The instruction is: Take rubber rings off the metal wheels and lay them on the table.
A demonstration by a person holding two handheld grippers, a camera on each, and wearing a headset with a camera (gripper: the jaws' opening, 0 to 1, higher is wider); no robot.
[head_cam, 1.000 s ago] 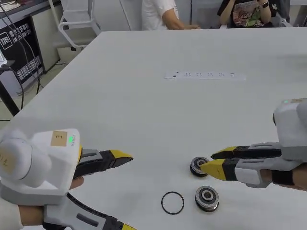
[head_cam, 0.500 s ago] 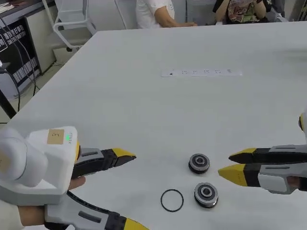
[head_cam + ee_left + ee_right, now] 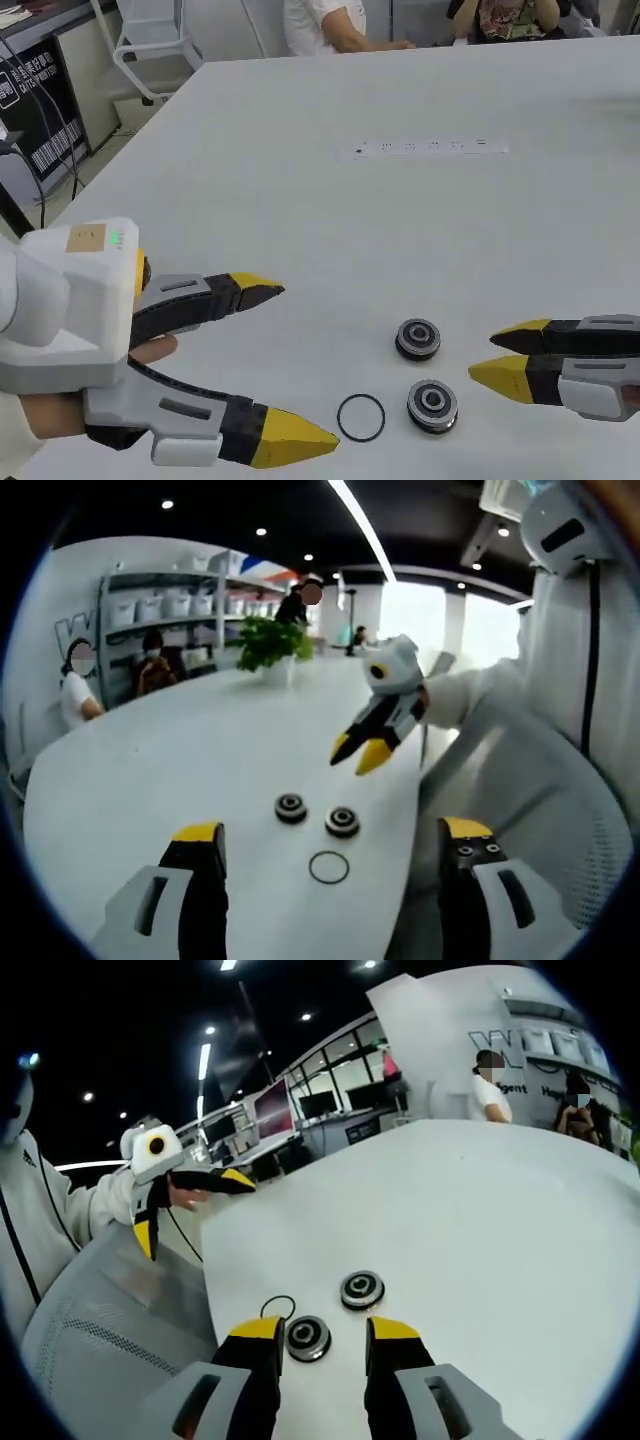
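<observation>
Hovering low over the near side of the table [image 3: 300, 200], the left tongs [image 3: 275, 365] gape wide and hold nothing. One yellow tip is just left of the loose rubber ring [image 3: 360, 417] and the other is up and farther left of it. That ring lies flat on the table, a thin black loop already free.

Just right of the ring sits the near wheel [image 3: 432, 405], lying on its face with the hub up. The right tongs [image 3: 487, 357] are farther right again, tips a little apart, empty and clear of both wheels. Beyond the ring, near its mate but not touching, lies the far wheel [image 3: 417, 338]. Both wheels show a dark outer band, and from here I cannot tell which one, if either, is bare.

I would expect the rubber to be light, soft and stretchy, gripping its groove and flopping once it is free. The best hold looks like a pinch on the band at the wheel's outer edge, peeling it over the rim. The wheels look stiff, smooth and fairly heavy for their size. They are apt to skate on the slick tabletop, so the other tongs should clamp the wheel across its faces.

Well beyond the ring a white power strip [image 3: 432, 147] lies flat, and people [image 3: 330, 25] sit at the far end.
</observation>
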